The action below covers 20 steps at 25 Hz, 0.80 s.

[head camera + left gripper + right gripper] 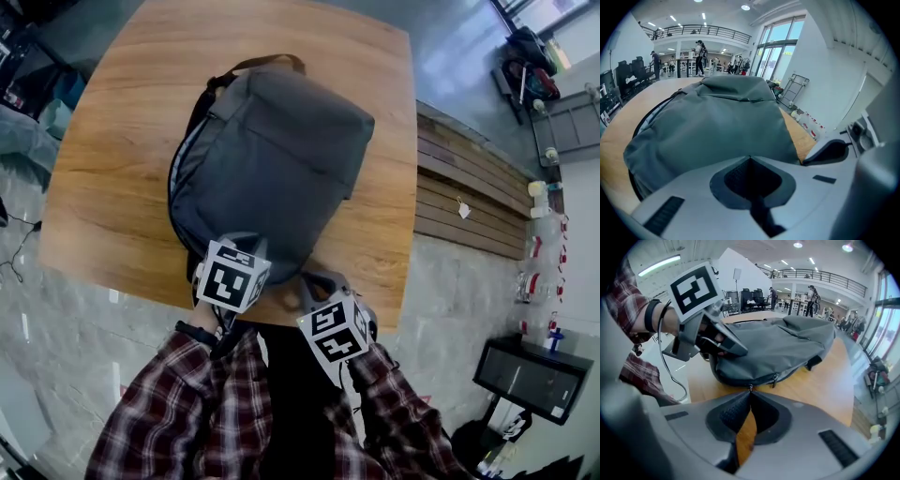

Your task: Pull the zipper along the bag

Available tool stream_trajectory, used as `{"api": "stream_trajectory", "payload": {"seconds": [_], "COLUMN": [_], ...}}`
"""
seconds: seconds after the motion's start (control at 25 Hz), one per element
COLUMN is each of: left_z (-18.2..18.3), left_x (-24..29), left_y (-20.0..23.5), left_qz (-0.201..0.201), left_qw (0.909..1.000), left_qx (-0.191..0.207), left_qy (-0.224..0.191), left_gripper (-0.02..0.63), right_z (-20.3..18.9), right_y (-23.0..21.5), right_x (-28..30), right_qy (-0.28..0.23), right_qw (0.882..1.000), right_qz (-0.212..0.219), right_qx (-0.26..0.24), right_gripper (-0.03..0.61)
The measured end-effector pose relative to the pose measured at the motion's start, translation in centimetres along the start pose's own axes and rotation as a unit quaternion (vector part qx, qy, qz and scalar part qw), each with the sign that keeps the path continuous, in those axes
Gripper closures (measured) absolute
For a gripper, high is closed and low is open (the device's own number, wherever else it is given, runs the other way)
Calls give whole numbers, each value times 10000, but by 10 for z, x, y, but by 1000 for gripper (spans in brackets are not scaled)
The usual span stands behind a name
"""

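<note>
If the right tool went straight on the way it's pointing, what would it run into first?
The zipper pull: it sits at the tips of the right tool, apparently already pinched between the shut jaws. Directly behind it is the side of the grey bag, though depth is hard to judge.

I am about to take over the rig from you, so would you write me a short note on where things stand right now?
Left gripper: shut on the near edge of the bag.
Right gripper: shut on what looks like the zipper pull at the bag's near side, low over the table.
Bag: flat on the table, handle at the far end.
Done: both grips are set; how far the zipper has run, I cannot tell.
Left: draw the pull along the bag while the left gripper holds the bag in place.
</note>
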<state>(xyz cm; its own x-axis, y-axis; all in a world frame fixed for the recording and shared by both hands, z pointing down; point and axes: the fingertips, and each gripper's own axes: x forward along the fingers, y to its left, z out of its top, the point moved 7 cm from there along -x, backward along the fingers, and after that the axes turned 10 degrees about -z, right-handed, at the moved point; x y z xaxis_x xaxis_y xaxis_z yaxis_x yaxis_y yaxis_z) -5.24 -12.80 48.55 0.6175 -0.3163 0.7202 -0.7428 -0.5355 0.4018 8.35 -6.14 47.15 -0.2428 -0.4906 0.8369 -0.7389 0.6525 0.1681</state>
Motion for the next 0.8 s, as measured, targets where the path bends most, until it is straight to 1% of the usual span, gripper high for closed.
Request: {"api": "stream_trajectory", "payload": {"seconds": [0.12, 0.28, 0.36, 0.48, 0.56, 0.6, 0.72, 0.8], "left_z": [1, 1, 1, 3, 6, 10, 29, 47], "left_x": [2, 1, 1, 0, -5, -10, -31, -51], "left_y": [1, -1, -1, -3, -5, -8, -24, -39], "left_qz": [-28, -94, -81, -93, -160, -213, -333, -393], "left_qw": [10000, 9999, 9999, 9999, 9997, 9992, 9954, 9896], "left_qx": [58, 61, 47, 66, 103, 138, 180, 136], "left_qy": [36, 51, 85, 56, -141, -298, -876, -1374], "left_gripper": [606, 606, 606, 606, 606, 606, 606, 606], "right_z": [5, 9, 7, 4, 2, 1, 6, 18], "right_y": [-23, -31, -31, -33, -38, -42, -58, -67], "right_x": [11, 23, 23, 15, 5, 0, -26, -48], "right_qy": [41, 142, 98, -7, -89, -151, -462, -796], "right_qw": [9997, 9994, 9998, 9996, 9981, 9972, 9917, 9849], "right_qz": [-192, -148, -90, 22, 7, -82, -453, -610], "right_qx": [-115, -268, -143, 297, 614, 722, 1114, 1414], "right_gripper": [561, 561, 560, 560, 554, 554, 554, 554]}}
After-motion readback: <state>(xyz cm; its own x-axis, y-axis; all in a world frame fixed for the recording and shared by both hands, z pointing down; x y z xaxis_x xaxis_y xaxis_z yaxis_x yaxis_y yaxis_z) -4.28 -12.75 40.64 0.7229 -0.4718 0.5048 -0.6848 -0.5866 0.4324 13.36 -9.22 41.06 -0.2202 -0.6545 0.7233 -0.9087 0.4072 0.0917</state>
